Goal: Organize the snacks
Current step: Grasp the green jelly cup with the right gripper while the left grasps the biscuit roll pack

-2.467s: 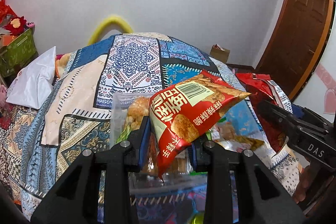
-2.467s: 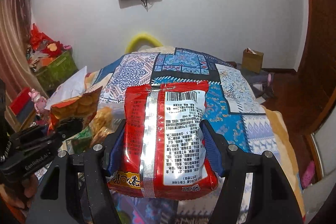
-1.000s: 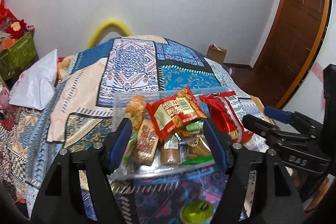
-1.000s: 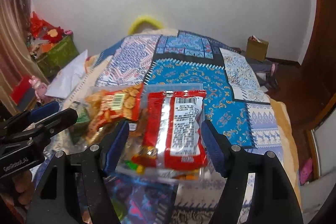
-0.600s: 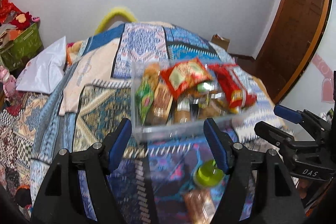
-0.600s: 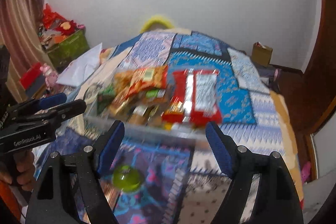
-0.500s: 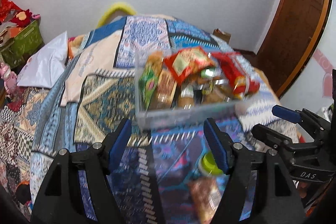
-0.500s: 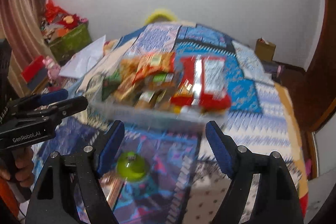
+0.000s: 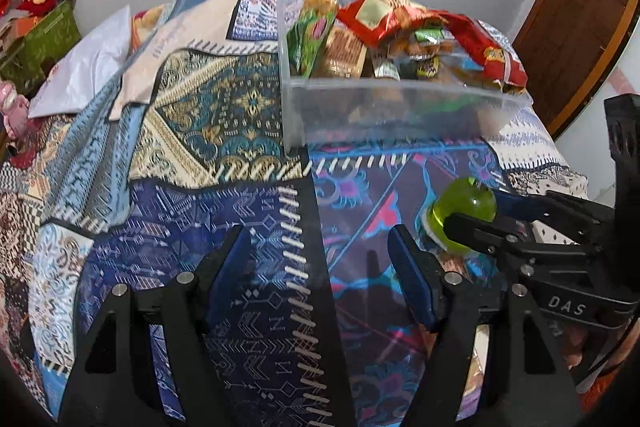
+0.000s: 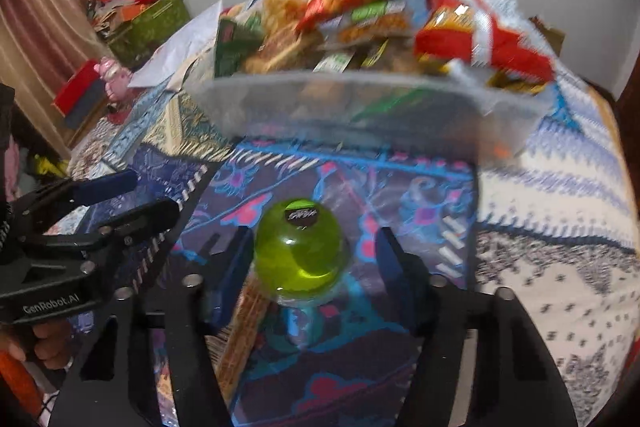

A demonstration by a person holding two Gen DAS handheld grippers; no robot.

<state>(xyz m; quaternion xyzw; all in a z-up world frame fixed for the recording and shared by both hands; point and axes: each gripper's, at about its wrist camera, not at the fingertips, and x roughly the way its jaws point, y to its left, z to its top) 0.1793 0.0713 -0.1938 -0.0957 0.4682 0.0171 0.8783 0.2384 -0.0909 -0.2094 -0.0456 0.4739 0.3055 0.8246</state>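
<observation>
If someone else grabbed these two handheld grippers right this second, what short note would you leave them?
Left gripper: open, empty, over the patterned bedspread.
Right gripper: open, its fingers on either side of the green round-topped item, not closed on it. That item sits on the bedspread in front of the clear bin; what it is I cannot tell.
Done: the bin is piled with snack packets, including the red chip bag and the red-and-silver pack on top.
Left: grasp the green item and probably add it to the bin. Something brownish lies beside it, too blurred to identify.
</observation>
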